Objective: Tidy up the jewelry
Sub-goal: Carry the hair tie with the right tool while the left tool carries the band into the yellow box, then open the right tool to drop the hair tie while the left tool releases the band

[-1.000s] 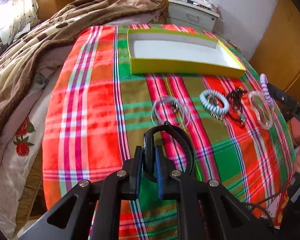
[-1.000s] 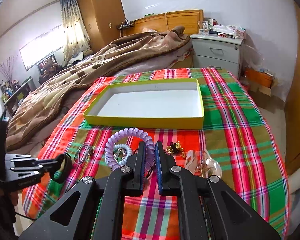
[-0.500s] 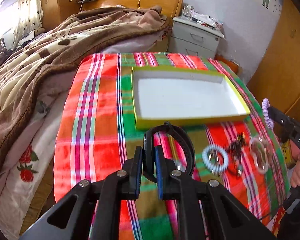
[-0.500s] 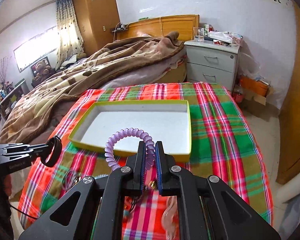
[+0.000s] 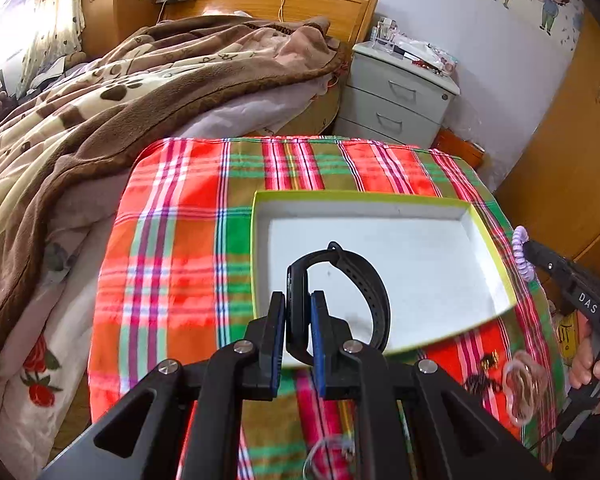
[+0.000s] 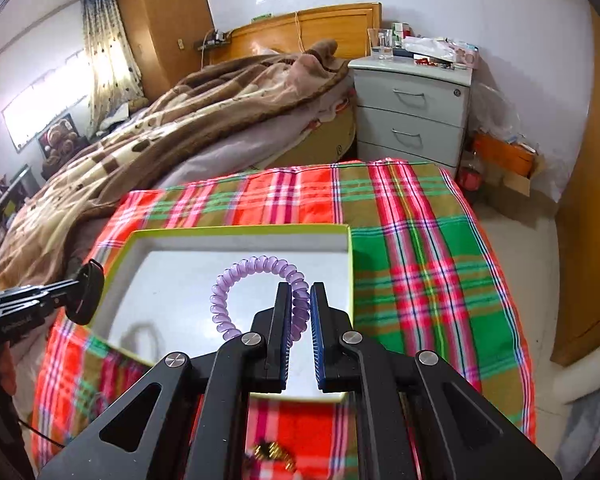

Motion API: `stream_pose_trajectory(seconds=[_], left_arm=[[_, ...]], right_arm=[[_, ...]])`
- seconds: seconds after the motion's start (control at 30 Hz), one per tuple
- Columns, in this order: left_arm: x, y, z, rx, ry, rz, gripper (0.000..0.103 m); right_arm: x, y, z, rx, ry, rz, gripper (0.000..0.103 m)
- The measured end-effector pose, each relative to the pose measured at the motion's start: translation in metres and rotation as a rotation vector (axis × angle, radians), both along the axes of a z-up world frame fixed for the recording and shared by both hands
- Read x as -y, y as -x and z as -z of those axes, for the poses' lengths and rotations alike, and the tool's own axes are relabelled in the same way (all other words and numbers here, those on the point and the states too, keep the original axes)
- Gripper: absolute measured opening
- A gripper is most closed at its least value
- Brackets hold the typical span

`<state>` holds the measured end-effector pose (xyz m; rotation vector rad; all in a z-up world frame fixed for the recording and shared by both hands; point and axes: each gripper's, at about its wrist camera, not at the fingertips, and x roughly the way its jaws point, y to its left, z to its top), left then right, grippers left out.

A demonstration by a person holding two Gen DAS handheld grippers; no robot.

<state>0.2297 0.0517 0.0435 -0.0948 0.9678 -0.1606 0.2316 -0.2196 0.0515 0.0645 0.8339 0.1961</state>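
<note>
Both grippers, left (image 5: pixel 298 320) clamping a watch (image 5: pixel 340 292), right (image 6: pixel 300 316) a hair tie (image 6: pixel 256 292), have carried forward; tray (image 5: pixel 488 224) now beneath jaws, ready for release.

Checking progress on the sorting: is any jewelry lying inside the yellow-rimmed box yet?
No. The box shows only a bare white floor, while the purple coil bracelet is clamped in the right gripper above it.
</note>
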Motion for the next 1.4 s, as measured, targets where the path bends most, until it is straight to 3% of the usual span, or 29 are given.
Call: stream_pose_trajectory(seconds=[0.6, 0.73, 1.03, 1.4], left_arm=[[0.018, -0.077, 0.044, -0.094, -0.001, 0.002, 0.013], [0.020, -0.081, 0.050, -0.096, -0.033, -0.006, 0.013], [0.017, -0.084, 0.055, -0.107, -0.021, -0.007, 0.013], [0.016, -0.087, 0.057, -0.115, -0.006, -0.012, 0.014]], right_arm=[[-0.014, -0.072, 0.039, -0.127, 0.091, -0.042, 0.010], [-0.021, -0.081, 0.045, -0.158, 0.136, -0.061, 0.010], [-0.024, -0.093, 0.057, -0.194, 0.176, -0.061, 0.010], [-0.022, -0.096, 0.062, -0.215, 0.162, -0.056, 0.010]])
